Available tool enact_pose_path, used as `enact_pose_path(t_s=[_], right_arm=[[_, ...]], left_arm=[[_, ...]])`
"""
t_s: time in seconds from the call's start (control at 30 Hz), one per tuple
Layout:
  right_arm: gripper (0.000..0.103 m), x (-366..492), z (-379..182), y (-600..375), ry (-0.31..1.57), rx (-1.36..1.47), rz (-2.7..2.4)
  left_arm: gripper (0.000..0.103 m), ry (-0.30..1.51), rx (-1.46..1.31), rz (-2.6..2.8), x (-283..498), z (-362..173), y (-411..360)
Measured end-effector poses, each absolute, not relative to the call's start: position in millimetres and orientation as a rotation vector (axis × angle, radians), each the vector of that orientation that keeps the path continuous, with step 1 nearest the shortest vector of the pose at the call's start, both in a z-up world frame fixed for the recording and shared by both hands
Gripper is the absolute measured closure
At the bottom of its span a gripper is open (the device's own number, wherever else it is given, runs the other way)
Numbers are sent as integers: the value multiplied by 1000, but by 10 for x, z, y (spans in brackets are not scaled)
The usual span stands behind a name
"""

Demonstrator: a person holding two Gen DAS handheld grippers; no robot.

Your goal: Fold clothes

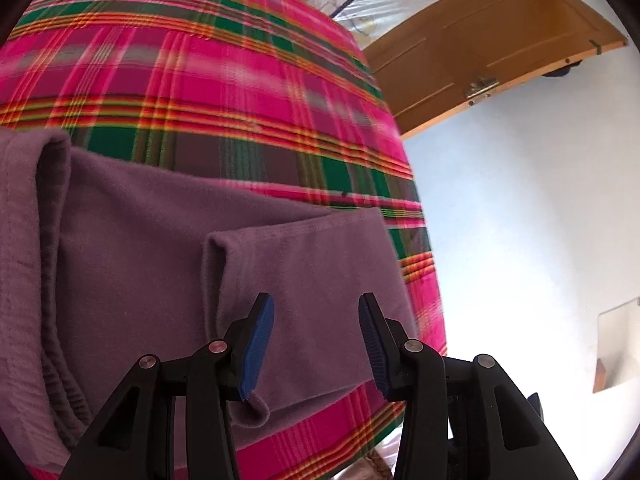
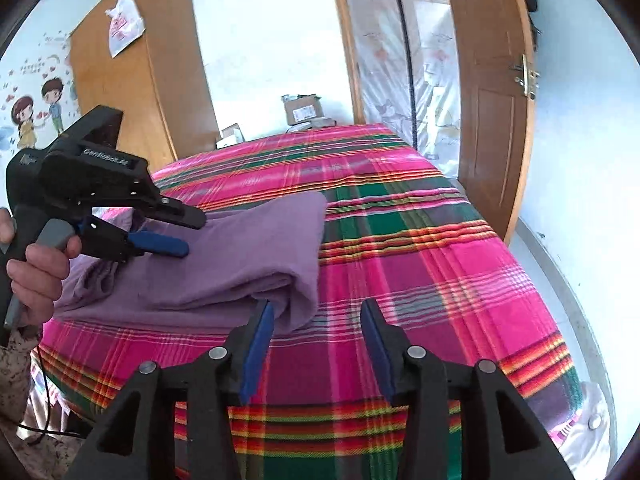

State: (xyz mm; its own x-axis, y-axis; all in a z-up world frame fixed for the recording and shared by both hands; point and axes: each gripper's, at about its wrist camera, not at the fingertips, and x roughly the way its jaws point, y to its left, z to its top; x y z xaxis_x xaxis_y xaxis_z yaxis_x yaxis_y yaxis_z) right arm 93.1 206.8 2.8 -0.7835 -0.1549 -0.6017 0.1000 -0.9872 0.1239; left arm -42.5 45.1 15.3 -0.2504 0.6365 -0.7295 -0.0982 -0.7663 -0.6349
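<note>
Left wrist view: my left tongs (image 1: 316, 344) hang open over the folded purple garment (image 1: 160, 240) on the bed (image 1: 200, 60).

The garment lies on the plaid bedspread near the bed's near edge. In the left wrist view its folded sleeve end runs under and between my left tongs' blue pads (image 1: 258, 348), which stand apart and do not press it. In the right wrist view my right tongs (image 2: 318, 348) are open with only bedspread between them; the garment (image 2: 240, 264) lies just left of them, its folded corner by the left pad. My left tongs (image 2: 160, 236), held in my hand (image 2: 36, 276), hover over the garment's far left part.
</note>
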Motion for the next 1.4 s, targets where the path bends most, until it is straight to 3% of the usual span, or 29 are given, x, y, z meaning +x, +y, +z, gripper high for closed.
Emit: enact_pose_path(t_s=[0.17, 0.27, 0.53, 1.4], right_arm=[[55, 842, 7, 1925, -69, 959, -2829], [45, 729, -20, 1858, -51, 977, -2856], [44, 545, -120, 1722, 85, 1043, -2870], [43, 662, -59, 1995, 116, 1065, -3086]], left_arm=[[57, -686, -1557, 2055, -419, 89, 416], [57, -701, -1558, 2058, -416, 90, 390], [57, -700, -1576, 2051, -461, 52, 403], [57, -757, -1564, 2022, -542, -41, 400]])
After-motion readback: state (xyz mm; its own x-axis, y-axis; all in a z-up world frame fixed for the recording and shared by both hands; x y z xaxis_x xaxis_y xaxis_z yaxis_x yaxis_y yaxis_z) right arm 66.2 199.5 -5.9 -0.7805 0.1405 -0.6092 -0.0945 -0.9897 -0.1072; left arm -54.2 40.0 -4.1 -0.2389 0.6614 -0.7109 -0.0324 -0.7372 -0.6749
